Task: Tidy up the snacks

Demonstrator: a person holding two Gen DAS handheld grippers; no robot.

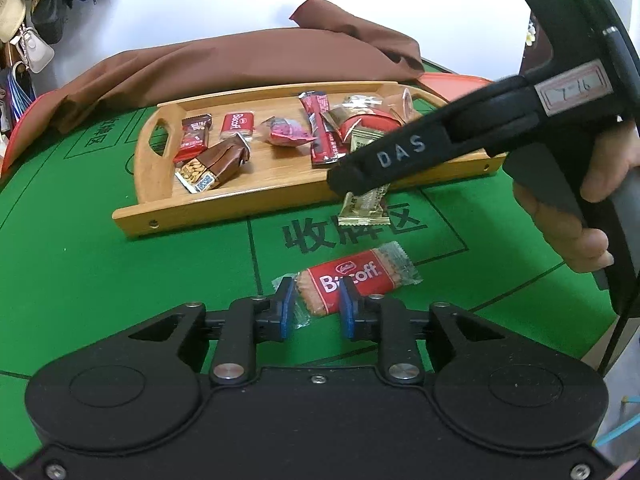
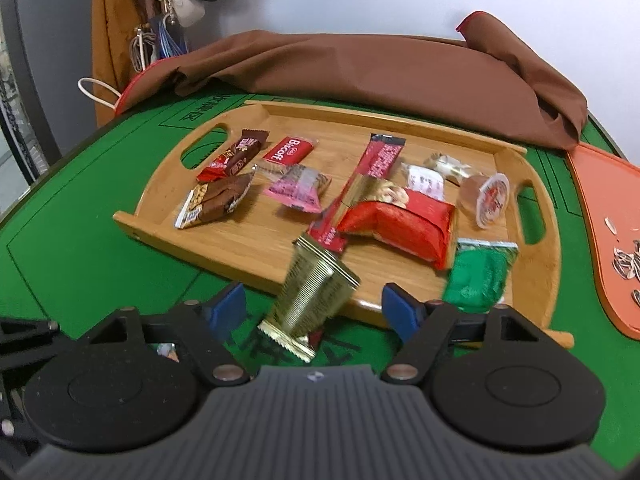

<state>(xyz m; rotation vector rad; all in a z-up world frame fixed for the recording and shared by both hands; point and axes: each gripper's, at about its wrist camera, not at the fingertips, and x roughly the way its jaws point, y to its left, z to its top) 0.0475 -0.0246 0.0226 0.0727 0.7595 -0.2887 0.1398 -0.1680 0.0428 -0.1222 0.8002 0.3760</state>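
Note:
A red Biscoff packet (image 1: 356,278) lies on the green mat (image 1: 100,280) in front of the wooden tray (image 1: 224,208). My left gripper (image 1: 317,306) is shut on the packet's near end, with a blue pad on each side of the biscuit. In the right wrist view my right gripper (image 2: 314,310) stands open. A blurred gold packet (image 2: 316,292) tilts between its blue pads, touching neither, over the tray's front rim (image 2: 192,248). In the left wrist view the gold packet (image 1: 364,210) hangs just below the right gripper (image 1: 350,184).
The tray holds several snacks: a second Biscoff (image 2: 290,148), chocolate bars (image 2: 216,200), a pink packet (image 2: 298,190), a red bag (image 2: 404,220), a green packet (image 2: 478,276), a jelly cup (image 2: 490,196). Brown cloth (image 2: 380,76) lies behind. An orange tray (image 2: 596,248) with seeds sits right.

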